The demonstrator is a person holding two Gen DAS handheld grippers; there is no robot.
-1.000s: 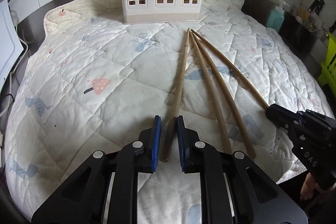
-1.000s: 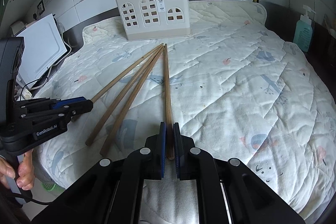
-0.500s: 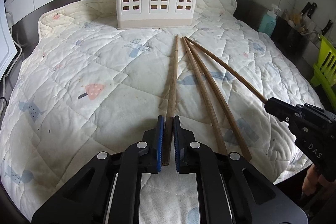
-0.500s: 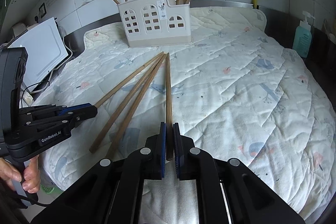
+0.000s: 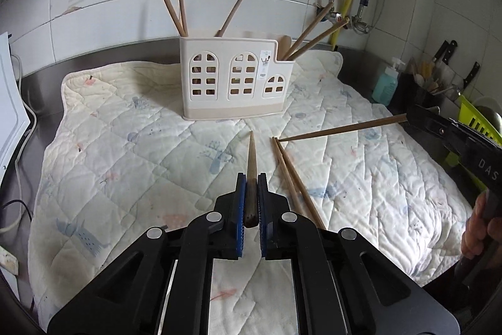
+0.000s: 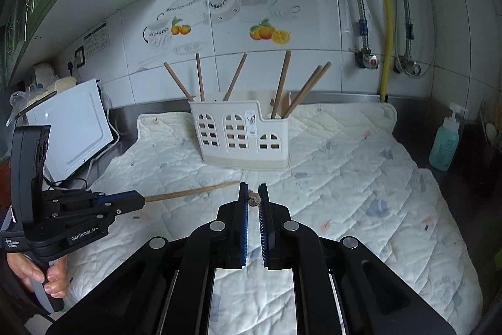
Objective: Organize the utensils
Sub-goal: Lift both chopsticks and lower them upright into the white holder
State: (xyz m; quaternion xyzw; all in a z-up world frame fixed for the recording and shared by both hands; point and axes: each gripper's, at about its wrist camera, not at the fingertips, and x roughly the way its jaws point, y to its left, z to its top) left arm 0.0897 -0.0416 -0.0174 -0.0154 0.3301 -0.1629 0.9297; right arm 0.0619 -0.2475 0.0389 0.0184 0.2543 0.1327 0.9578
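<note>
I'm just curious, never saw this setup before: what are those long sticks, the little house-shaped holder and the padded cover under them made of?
Sticks: probably wood or bamboo, matte brown with faint grain, like the one in the left tool.
Holder: seems moulded plastic, smooth cream, with clean arched cut-out windows.
Cover: looks like quilted fabric, soft and puckered along stitched lines, with faded printed animals.

A home kitchen: white wall tiles printed with teapots and oranges (image 6: 269, 33), a yellow gas pipe (image 6: 386, 21), black-handled knives in a rack (image 5: 447, 52), a teal soap pump bottle (image 6: 445, 143).
</note>
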